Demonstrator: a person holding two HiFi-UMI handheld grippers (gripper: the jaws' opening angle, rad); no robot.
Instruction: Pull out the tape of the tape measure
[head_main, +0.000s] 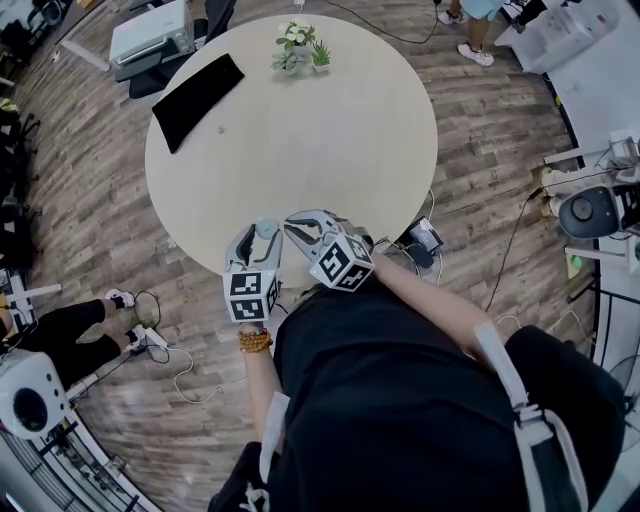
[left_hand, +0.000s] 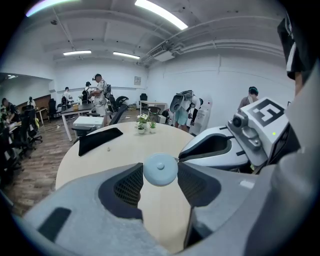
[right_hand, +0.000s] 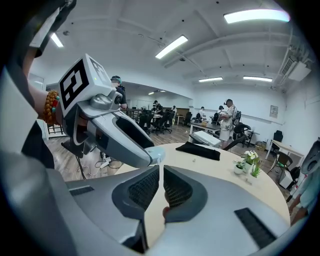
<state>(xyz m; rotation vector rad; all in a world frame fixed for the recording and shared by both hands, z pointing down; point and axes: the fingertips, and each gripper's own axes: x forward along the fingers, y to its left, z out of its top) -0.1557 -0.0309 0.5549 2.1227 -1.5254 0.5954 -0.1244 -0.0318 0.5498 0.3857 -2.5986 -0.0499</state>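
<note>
1. Left gripper (head_main: 260, 240): the jaws are clamped on the tape measure (left_hand: 160, 169). It is a pale blue disc with a centre button, presented face-on only in the left gripper view.
2. Right gripper (right_hand: 161, 171): the jaws are parted by a narrow slit, a detail resolved only in the right gripper view. Nothing is seen pressed between the pads. The tips are placed just beside the tape measure.
3. Only in the head view are both grippers located together, at the near edge of the round table (head_main: 330, 150).
4. A black cloth (head_main: 197, 98) and small potted plants (head_main: 298, 48) are set at the far side.
</note>
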